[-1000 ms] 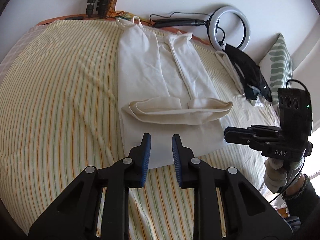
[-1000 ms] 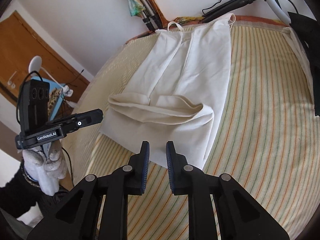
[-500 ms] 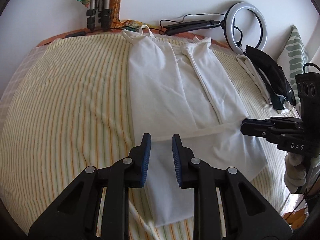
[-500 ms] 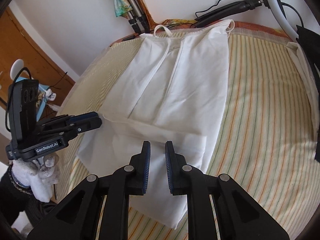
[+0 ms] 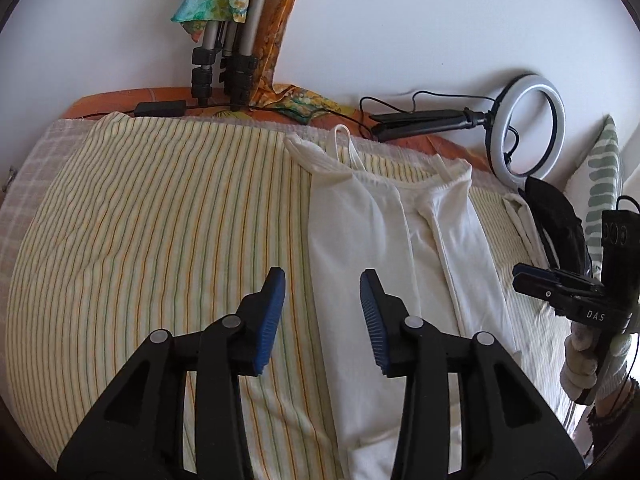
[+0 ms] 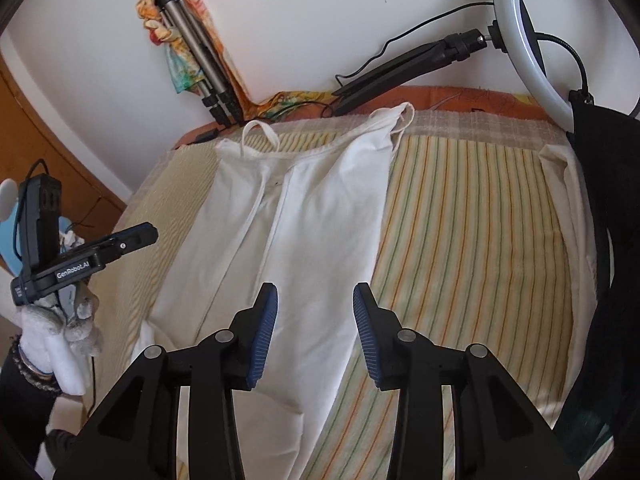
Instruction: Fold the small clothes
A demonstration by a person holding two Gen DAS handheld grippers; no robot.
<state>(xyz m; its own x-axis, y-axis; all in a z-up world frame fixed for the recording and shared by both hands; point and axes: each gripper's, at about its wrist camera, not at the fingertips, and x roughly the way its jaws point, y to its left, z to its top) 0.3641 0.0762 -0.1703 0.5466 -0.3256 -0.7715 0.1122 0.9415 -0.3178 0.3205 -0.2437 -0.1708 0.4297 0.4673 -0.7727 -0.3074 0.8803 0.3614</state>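
A white strappy garment [image 5: 360,248] lies lengthwise on the striped bed cover [image 5: 160,220], its long sides folded inward and its straps toward the wall. My left gripper [image 5: 321,278] hovers over the garment's left edge. Its jaws are opening and the blue pads press on nothing. In the right wrist view the garment [image 6: 304,208] runs under my right gripper [image 6: 316,292], which hangs above its right half, jaws likewise opening with nothing gripped. Each gripper shows side-on in the other's view: the right gripper [image 5: 524,274] and the left gripper [image 6: 148,236], both in gloved hands.
A ring light [image 5: 528,124] on a black stand and a tripod [image 5: 224,60] draped with coloured cloth stand by the wall. A black cloth [image 6: 608,220], another pale garment [image 6: 572,200] and a green patterned pillow [image 5: 604,176] lie at the bed's right side.
Both grippers have moved forward along the garment toward its straps and their jaws have widened. The rolled fold across the garment's lower part has passed out of view beneath the fingers.
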